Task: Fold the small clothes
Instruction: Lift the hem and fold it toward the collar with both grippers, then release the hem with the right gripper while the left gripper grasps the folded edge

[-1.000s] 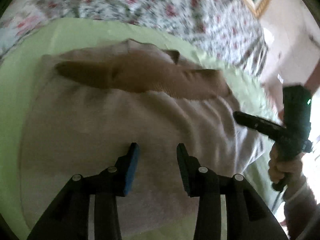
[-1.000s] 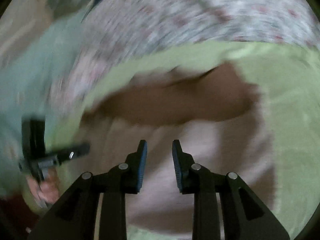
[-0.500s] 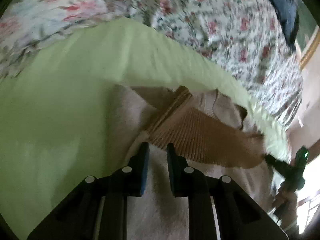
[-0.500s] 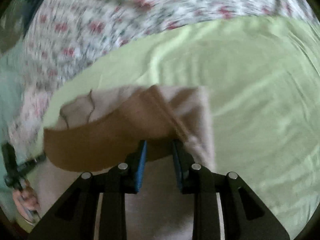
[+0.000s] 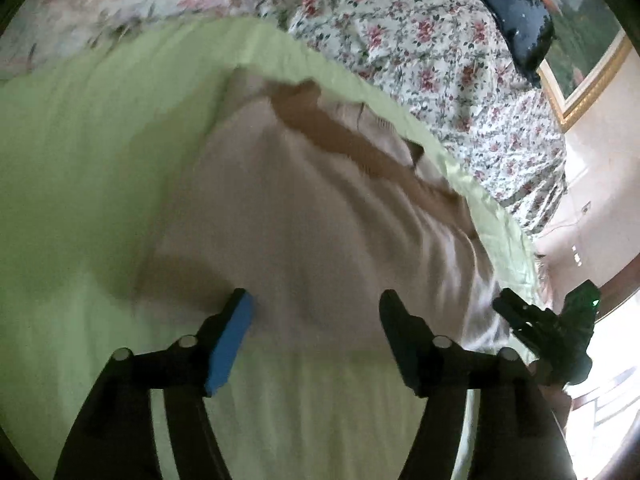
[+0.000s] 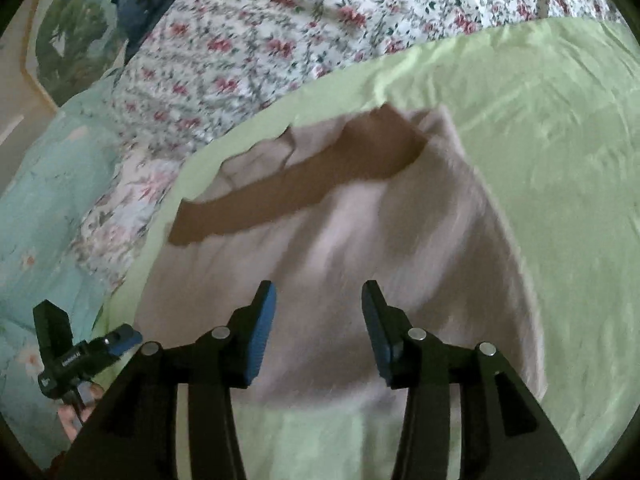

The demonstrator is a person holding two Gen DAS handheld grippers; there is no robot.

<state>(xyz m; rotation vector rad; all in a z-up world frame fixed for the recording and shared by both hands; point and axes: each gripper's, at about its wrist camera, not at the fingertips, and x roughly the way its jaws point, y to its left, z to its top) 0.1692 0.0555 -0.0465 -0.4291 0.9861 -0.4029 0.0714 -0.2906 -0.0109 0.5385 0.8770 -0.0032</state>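
Pale pink garment (image 5: 320, 232) lies flat on the green sheet (image 5: 100, 160) over the bed, tan sleeves (image 6: 288, 188) crossed over its far end. Left claw (image 5: 316, 308) and right claw (image 6: 318, 300) have both just been opening; jaws apart, nothing between them, hovering over the near hem. Likely next step: the bottom fold. Suggest pinching both hem corners evenly, lifting together, and carrying the edge squarely toward the collar.

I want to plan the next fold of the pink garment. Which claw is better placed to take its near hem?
Neither clearly; probably both together. The left claw and right claw both hang open, just opened and empty, over the near hem of the pink garment, at opposite ends.
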